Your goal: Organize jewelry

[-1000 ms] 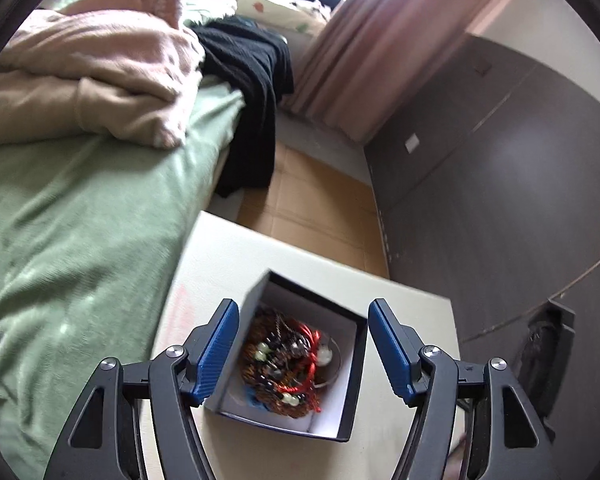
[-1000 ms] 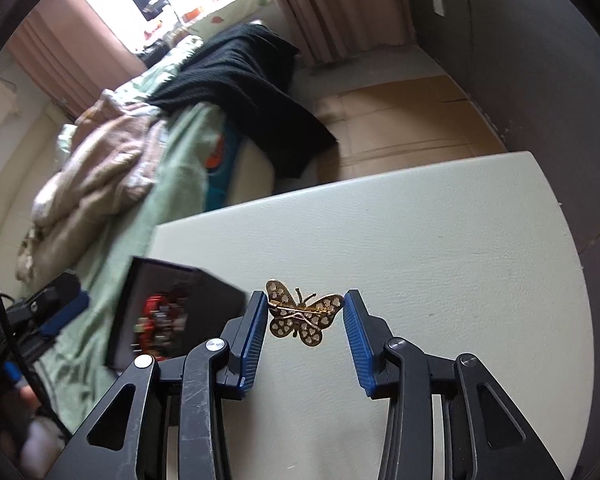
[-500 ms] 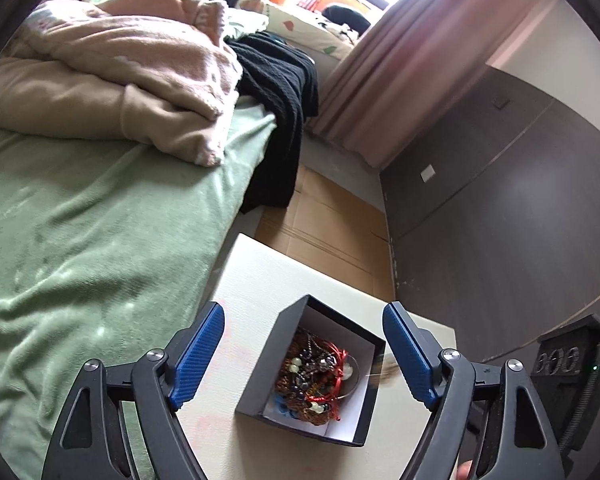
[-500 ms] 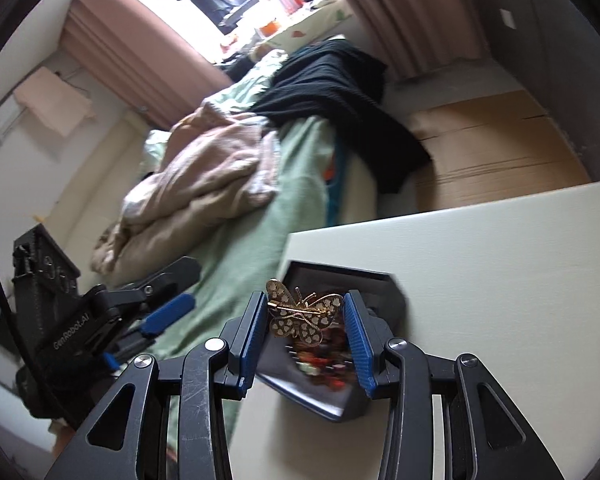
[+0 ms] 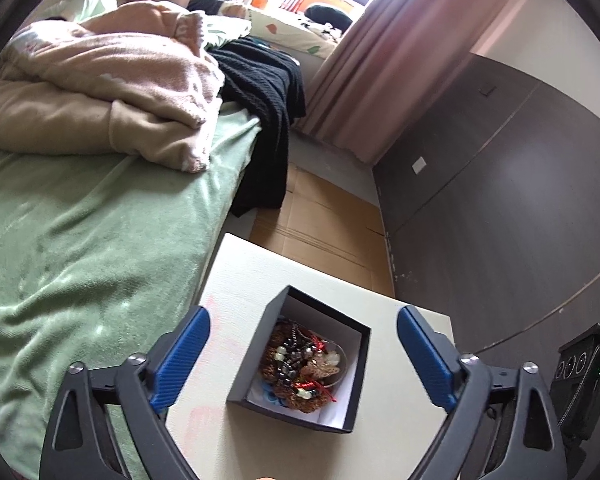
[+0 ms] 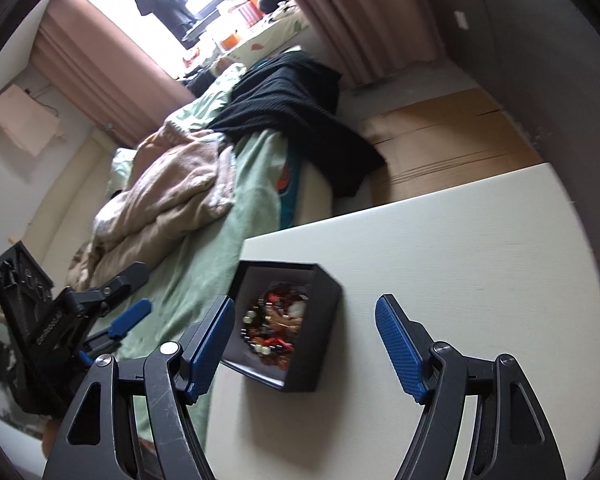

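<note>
Since the gold butterfly brooch (image 6: 286,322) lies in the black box (image 6: 324,312) atop the bead tangle w/ both the right gripper (image 6: 304,344) & left gripper (image 5: 300,356) spread wide & empty, I'd back the right one straight off w/o clipping the box wall

Box (image 6: 296,320) contents — blurred tangle

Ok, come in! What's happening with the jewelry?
Both grippers open, left, right. Butterfly brooch lies in black box on the other jewelry. Nothing blocking.
</note>
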Available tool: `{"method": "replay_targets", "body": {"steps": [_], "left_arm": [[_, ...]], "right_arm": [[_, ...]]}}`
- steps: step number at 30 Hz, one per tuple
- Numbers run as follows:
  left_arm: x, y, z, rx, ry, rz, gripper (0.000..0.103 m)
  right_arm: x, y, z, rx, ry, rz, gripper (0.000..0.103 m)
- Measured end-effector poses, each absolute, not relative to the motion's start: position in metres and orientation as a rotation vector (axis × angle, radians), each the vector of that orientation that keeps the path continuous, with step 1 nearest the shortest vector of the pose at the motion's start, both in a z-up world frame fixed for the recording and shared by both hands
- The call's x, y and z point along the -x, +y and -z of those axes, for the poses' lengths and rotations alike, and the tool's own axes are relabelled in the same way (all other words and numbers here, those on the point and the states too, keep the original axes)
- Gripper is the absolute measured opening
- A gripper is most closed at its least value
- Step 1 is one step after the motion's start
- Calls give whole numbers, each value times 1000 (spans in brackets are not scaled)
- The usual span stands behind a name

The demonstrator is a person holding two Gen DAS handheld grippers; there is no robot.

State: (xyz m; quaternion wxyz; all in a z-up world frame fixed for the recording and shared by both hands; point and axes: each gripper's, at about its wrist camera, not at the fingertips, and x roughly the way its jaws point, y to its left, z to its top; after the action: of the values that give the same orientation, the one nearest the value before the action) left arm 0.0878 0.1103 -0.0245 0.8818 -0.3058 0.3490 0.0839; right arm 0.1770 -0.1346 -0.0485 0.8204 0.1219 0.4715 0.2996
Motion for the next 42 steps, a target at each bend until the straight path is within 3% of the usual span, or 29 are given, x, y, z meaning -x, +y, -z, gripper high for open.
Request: {"method": "replay_targets", "body": {"steps": [4,13,17,42], "left_arm": [[-84,99,21,600,727,-165,103],[-74,68,16,489,728,-151,103],[-66,50,18,448,740,-126,103],[-23,3,0,234,699,-85,103]], "right_arm": [[-173,-145,43,-238,998,-588,73],[-146,-168,35,-184,960,-460,73],[-134,-181,29,-173,932,-429,98],[-81,-213,24,-44,910,-501,98]]}}
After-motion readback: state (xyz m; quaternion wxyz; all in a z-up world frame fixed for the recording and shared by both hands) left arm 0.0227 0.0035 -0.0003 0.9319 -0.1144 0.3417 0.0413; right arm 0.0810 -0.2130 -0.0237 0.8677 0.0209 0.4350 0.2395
